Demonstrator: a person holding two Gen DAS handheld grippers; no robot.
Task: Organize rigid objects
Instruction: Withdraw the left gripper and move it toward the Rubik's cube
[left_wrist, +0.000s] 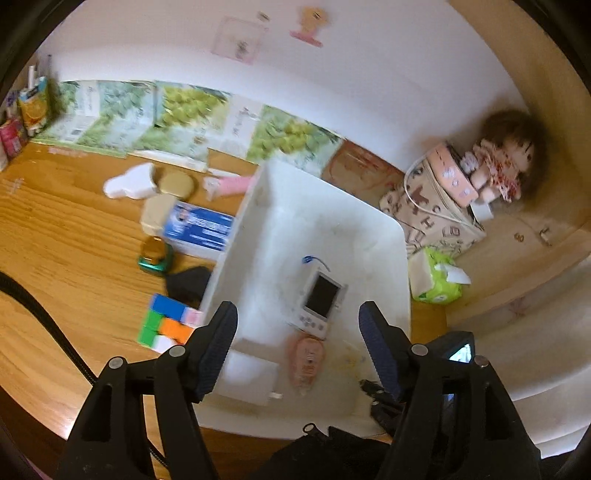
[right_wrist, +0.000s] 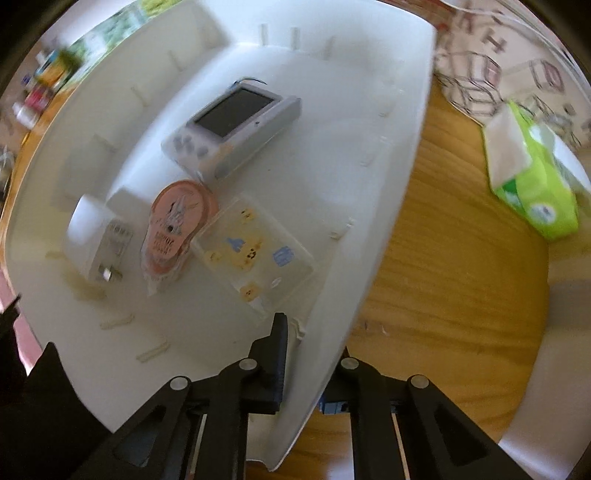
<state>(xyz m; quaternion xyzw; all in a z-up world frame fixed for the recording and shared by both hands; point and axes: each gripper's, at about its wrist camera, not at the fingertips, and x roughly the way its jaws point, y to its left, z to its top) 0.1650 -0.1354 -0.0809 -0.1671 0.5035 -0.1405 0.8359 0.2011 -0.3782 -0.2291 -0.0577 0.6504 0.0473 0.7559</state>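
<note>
Wooden table: it carries everything you see, with the wall at its far edge.

White bin: it sits near you on the table, right of the loose clutter. Your right gripper points down at its near right wall and is clenched on that wall, one finger inside the bin and the other outside, mostly hidden behind the plastic. Your left gripper hangs above the bin's near end with its jaws spread apart and nothing between them.

Inside the bin, from far to near:
- a grey handheld device with a dark screen, lying flat;
- a clear case with yellow cartoon stickers, towards the near right wall;
- a pink correction-tape dispenser, touching the case's left side;
- a white charger plug, just left of the dispenser, prongs pointing towards you.

Left of the bin, on the bare table:
- a blue and white box, against the bin's left wall;
- a colour puzzle cube, near you;
- a black object between cube and box, too blurred to name;
- a small green-based bottle;
- a gold oval case and a white plastic piece, farther off.

Right of the bin: a green tissue pack, and beyond it a patterned bag with a doll leaning at the wall.
</note>
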